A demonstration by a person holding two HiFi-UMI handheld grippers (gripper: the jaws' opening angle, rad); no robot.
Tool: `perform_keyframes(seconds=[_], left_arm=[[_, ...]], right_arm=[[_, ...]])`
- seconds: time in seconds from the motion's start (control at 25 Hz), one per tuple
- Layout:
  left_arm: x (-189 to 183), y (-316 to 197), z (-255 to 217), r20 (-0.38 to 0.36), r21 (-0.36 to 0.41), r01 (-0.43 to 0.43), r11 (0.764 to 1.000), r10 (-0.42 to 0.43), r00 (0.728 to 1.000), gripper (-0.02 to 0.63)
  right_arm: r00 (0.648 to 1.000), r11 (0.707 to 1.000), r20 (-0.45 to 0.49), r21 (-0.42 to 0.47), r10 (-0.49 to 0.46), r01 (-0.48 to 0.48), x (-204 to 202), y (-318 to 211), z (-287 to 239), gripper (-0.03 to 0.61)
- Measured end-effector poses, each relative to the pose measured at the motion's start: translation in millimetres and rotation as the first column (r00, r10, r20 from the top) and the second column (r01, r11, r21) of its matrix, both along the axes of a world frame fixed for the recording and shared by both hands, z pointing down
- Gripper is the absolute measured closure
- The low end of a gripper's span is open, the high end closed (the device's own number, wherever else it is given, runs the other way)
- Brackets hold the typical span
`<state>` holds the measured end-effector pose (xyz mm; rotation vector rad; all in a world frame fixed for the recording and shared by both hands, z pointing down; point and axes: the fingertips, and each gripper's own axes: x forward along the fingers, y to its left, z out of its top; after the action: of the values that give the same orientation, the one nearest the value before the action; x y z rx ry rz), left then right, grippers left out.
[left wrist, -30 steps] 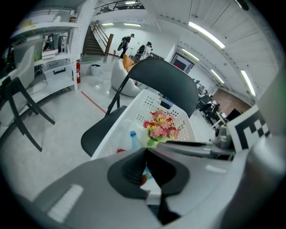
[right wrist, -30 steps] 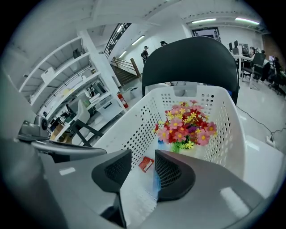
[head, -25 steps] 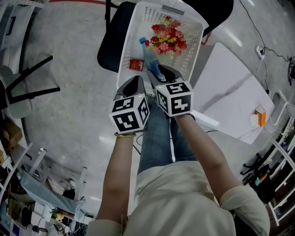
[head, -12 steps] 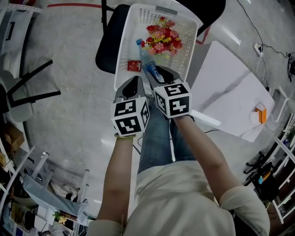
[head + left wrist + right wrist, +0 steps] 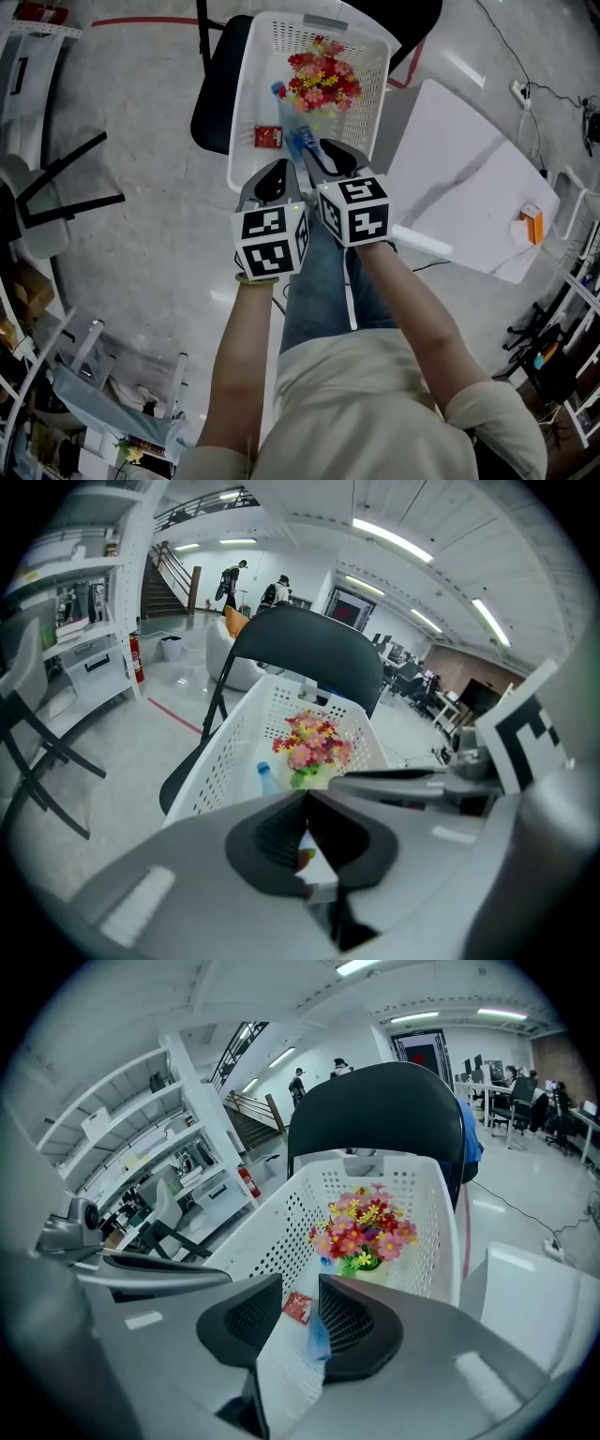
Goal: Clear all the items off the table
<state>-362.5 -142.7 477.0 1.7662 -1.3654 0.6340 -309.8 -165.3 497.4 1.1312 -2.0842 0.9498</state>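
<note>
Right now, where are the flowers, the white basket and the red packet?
flowers [image 5: 322, 77], head view, middle of the bunch.
white basket [image 5: 247, 94], head view, its left wall.
red packet [image 5: 268, 137], head view, its centre.

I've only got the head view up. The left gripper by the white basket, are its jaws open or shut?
Observer: Shut. In the left gripper view, the left gripper has its pads meeting at the tips, with nothing clamped between them.
Operator: And the right one, is it holding anything?
Observer: No. In the right gripper view, the right gripper has its jaws a little apart; they have just been closing, with nothing pressed between them. Through the gap you see only the red packet and the water bottle lying in the basket beyond.
</note>
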Motion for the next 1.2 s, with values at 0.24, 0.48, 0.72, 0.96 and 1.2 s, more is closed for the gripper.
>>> perform_keyframes(seconds=[0.24,0.48,0.72,0.96,1.2], left_arm=[[15,0,-4,0.009,0.005,-0.045,0.999,0.045,0.999,0.606],[38,-6,-10,-0.008,0.014,-0.089,0.996,0.089,0.996,0.606],[81,-6,-14,-0.019,0.018,-0.173,0.985,0.173,0.985,0.606],[135,1,-18,-0.053,0.008,-0.238,0.971,0.239,0.970,0.606],[183,10,-17,-0.050,0.001,-0.291,0.957,0.290,0.956,0.606]], right_arm=[[0.998,0.998,0.008,0.016,0.059,-0.059,20,4,-9,0.479],[0.990,0.989,0.020,0.039,0.142,-0.142,51,7,-17,0.502],[0.968,0.967,0.029,0.061,0.247,-0.249,102,12,-26,0.518],[0.938,0.936,0.046,0.065,0.343,-0.345,159,21,-28,0.523],[0.915,0.913,0.049,0.057,0.401,-0.403,211,42,-24,0.523]])
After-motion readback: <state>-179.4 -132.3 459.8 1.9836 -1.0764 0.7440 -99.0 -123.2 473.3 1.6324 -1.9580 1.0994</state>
